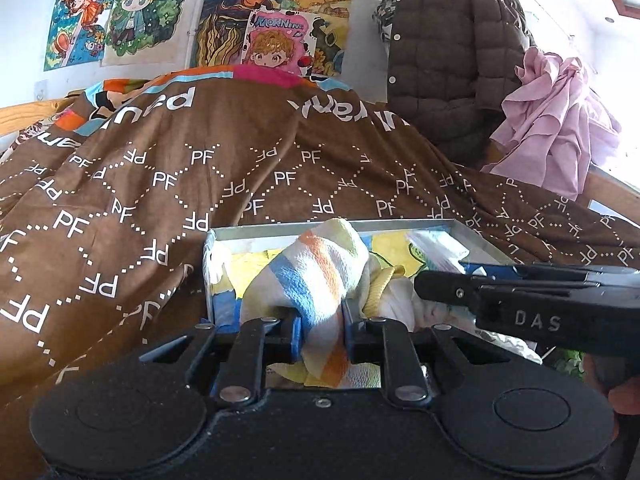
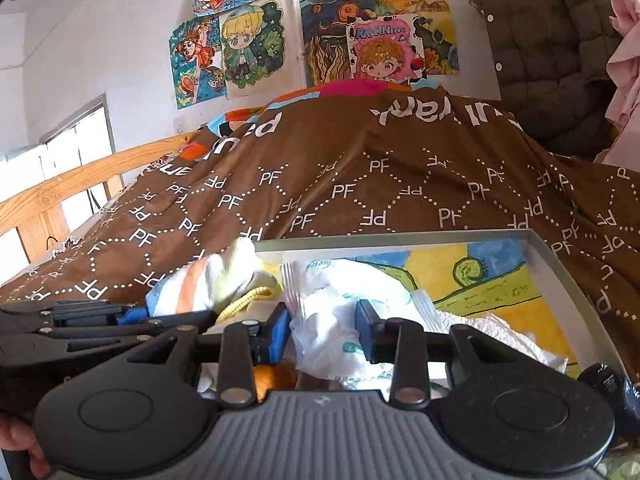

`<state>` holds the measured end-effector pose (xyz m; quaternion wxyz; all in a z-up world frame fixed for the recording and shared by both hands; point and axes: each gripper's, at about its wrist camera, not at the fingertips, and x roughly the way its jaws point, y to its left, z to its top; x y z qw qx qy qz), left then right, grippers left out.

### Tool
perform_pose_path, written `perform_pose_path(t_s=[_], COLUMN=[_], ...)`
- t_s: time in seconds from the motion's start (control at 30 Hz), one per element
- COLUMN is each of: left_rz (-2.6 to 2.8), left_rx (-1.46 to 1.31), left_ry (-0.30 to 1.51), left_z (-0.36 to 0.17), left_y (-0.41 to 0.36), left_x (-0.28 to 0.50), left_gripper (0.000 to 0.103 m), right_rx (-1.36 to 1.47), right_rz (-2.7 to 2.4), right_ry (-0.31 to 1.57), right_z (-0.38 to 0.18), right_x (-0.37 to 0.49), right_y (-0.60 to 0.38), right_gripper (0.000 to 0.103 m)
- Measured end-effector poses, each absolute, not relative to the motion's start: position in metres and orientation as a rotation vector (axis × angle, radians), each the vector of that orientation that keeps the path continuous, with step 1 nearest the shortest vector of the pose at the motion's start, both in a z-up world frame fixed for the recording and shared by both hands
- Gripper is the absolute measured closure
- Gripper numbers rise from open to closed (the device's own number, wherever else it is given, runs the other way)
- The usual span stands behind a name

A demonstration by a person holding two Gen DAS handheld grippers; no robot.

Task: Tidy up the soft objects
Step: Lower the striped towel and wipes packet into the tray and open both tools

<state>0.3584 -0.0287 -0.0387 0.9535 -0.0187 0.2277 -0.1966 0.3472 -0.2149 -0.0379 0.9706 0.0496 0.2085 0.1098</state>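
Note:
A shallow metal tray (image 1: pixel 400 222) (image 2: pixel 400 236) lies on the bed, lined with a yellow and blue drawing. My left gripper (image 1: pixel 322 334) is shut on a striped cloth (image 1: pixel 312 272) in blue, orange and yellow, which bulges up over the tray's left part. From the right wrist view the same cloth (image 2: pixel 200 280) and the left gripper (image 2: pixel 132 314) show at the left. My right gripper (image 2: pixel 324 332) stands open around a crumpled white plastic packet (image 2: pixel 328 308) resting in the tray, with a thin gap at the left pad. In the left wrist view the right gripper (image 1: pixel 440 284) reaches in from the right.
A brown blanket (image 1: pixel 240 168) printed with "PF" covers the bed behind the tray. A brown quilted jacket (image 1: pixel 452 52) and pink cloth (image 1: pixel 556 116) hang at the back right. A wooden bed rail (image 2: pixel 80 184) runs along the left. A yellow knitted piece (image 1: pixel 384 280) lies in the tray.

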Motion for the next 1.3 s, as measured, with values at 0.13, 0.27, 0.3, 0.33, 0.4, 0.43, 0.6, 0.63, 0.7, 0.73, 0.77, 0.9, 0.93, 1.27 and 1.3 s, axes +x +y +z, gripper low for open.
perform_pose_path(t_s=[0.13,0.27,0.3,0.33,0.4,0.43,0.6,0.63,0.7,0.73,0.77,0.9,0.93,1.27,1.3], left_rz=[-0.396,-0.392,-0.393,-0.393,-0.392,-0.391,-0.369,-0.368,-0.368,-0.367,-0.365,-0.357,-0.36,-0.369,-0.37], left_rx=[-0.046,-0.057,-0.057,-0.057,-0.057,-0.057,-0.107,-0.116,-0.125,-0.125,-0.125,-0.113,-0.111,-0.104,-0.104], left_ry=[0.467,0.473,0.473,0.473,0.472,0.471,0.478,0.478,0.475,0.475,0.475,0.472,0.472,0.469,0.468], left_z=[-0.038,-0.038,-0.038,-0.038,-0.038,-0.038,-0.037,-0.036,-0.035,-0.035,-0.035,-0.034,-0.034,-0.037,-0.036], left_y=[-0.028,-0.028,-0.028,-0.028,-0.028,-0.028,-0.021,-0.02,-0.02,-0.02,-0.019,-0.019,-0.02,-0.021,-0.021], left_x=[0.359,0.36,0.36,0.36,0.36,0.36,0.362,0.362,0.362,0.362,0.361,0.36,0.36,0.361,0.36], left_gripper=[0.077,0.069,0.068,0.066,0.058,0.053,0.031,0.028,0.026,0.025,0.023,0.017,0.015,0.015,0.015], right_rx=[0.102,0.108,0.11,0.112,0.112,0.118,0.139,0.137,0.138,0.14,0.142,0.159,0.171,0.312,0.337], right_rz=[0.222,0.222,0.224,0.222,0.211,0.207,0.193,0.187,0.177,0.171,0.165,0.132,0.129,0.115,0.116], right_ry=[0.413,0.406,0.404,0.403,0.398,0.395,0.375,0.373,0.371,0.371,0.374,0.386,0.389,0.418,0.428], right_z=[-0.037,-0.036,-0.036,-0.035,-0.033,-0.032,-0.024,-0.023,-0.023,-0.024,-0.024,-0.029,-0.031,-0.028,-0.027], right_x=[0.346,0.345,0.345,0.344,0.343,0.343,0.339,0.338,0.338,0.338,0.338,0.34,0.341,0.346,0.347], right_y=[-0.214,-0.215,-0.216,-0.216,-0.218,-0.219,-0.226,-0.227,-0.229,-0.231,-0.232,-0.237,-0.238,-0.263,-0.267], right_gripper=[0.056,0.05,0.048,0.046,0.044,0.041,0.03,0.028,0.024,0.021,0.02,0.013,0.012,0.002,0.001])
